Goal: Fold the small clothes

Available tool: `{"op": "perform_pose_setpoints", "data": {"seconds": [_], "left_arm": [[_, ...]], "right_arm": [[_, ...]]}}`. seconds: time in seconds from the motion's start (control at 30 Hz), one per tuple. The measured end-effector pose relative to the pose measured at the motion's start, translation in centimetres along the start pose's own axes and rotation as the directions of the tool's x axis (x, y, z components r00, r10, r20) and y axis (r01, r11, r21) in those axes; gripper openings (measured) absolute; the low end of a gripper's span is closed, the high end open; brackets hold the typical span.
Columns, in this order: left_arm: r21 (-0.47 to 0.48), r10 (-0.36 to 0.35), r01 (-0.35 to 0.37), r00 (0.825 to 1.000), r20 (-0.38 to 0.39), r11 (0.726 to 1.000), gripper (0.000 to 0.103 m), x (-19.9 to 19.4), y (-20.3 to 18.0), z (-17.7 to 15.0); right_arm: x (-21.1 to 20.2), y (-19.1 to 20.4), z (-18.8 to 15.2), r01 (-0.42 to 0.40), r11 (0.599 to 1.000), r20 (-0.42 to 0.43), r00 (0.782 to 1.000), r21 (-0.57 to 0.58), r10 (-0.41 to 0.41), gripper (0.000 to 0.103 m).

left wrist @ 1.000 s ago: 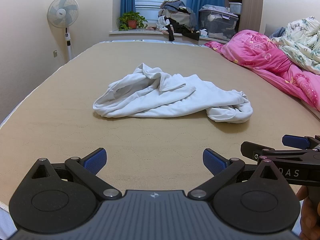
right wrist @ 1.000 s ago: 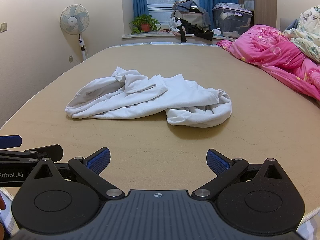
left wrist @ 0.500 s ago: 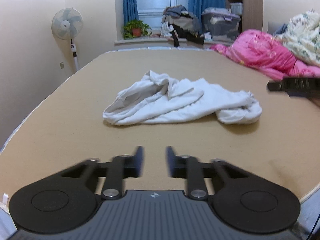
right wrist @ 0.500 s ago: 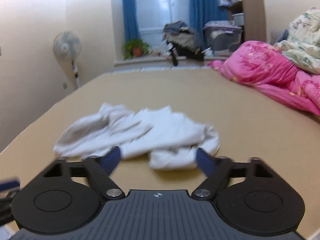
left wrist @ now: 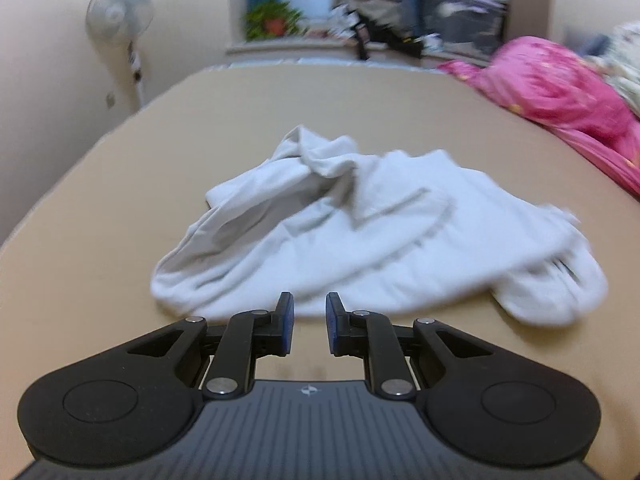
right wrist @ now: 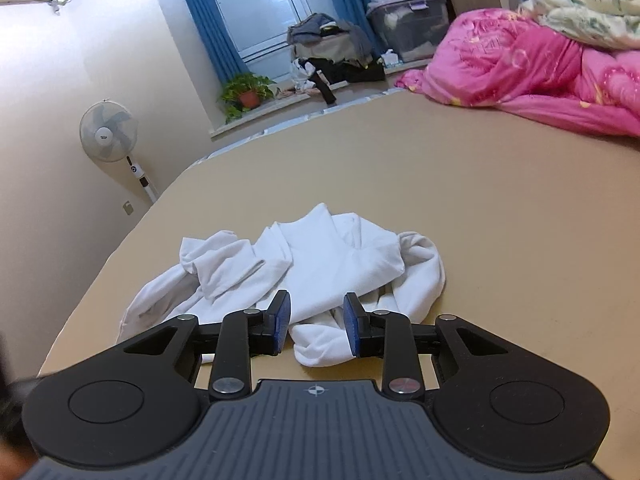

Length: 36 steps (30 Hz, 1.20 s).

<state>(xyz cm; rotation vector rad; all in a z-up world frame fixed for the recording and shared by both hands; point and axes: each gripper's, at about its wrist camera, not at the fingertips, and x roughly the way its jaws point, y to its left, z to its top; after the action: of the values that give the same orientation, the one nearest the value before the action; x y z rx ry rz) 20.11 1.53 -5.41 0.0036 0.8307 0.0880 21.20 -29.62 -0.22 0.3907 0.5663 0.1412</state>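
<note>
A crumpled white garment [left wrist: 360, 232] lies in a heap on the tan mattress [left wrist: 120, 168]. My left gripper [left wrist: 307, 310] hovers just short of the garment's near edge. Its jaws stand a narrow gap apart with nothing between them. In the right wrist view the garment [right wrist: 320, 264] lies close under my right gripper [right wrist: 316, 312], whose view is tilted. The right jaws are closing. A bunched fold of the cloth shows in the gap between the blue pads [right wrist: 280, 312], and the pads do not press on it.
A pink quilt [right wrist: 520, 64] and a floral blanket [right wrist: 592, 4] are piled along the mattress's right side. A standing fan [right wrist: 108, 132] is by the left wall. A potted plant [right wrist: 248, 92], heaped clothes and a storage box [right wrist: 408, 28] line the window sill.
Both grippers have moved forward to the garment and their jaws have narrowed from wide open. The right gripper has rolled, tilting its view. The left view has blurred with motion.
</note>
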Motion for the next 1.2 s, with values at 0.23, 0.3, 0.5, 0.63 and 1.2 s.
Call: {"op": "perform_pose_setpoints", "data": {"seconds": [0.23, 0.3, 0.5, 0.63, 1.2], "left_arm": [[-0.048, 0.085, -0.085, 0.996, 0.002, 0.995, 0.05, 9.7, -0.4, 7.4], [-0.021, 0.07, -0.07, 0.998, -0.005, 0.997, 0.055, 11.5, -0.8, 8.9], [0.142, 0.115, -0.11, 0.993, -0.028, 0.984, 0.005, 14.9, -2.7, 10.5], [0.138, 0.052, -0.058, 0.998, 0.047, 0.989, 0.003, 10.3, -2.1, 9.8], [-0.138, -0.154, 0.173, 0.979, 0.135, 0.975, 0.008, -18.2, 16.1, -6.8]], "right_arm": [[0.5, -1.2, 0.6, 0.002, 0.999, -0.023, 1.0, 0.042, -0.001, 0.034], [0.5, -1.2, 0.6, -0.004, 0.999, -0.018, 1.0, 0.038, 0.005, 0.035], [0.6, -0.8, 0.5, -0.004, 1.0, -0.026, 1.0, 0.009, 0.005, 0.038], [1.2, -0.9, 0.4, 0.007, 1.0, -0.036, 0.999, 0.011, -0.007, 0.038], [-1.4, -2.0, 0.0, 0.071, 0.996, 0.012, 0.997, 0.046, -0.072, 0.038]]}}
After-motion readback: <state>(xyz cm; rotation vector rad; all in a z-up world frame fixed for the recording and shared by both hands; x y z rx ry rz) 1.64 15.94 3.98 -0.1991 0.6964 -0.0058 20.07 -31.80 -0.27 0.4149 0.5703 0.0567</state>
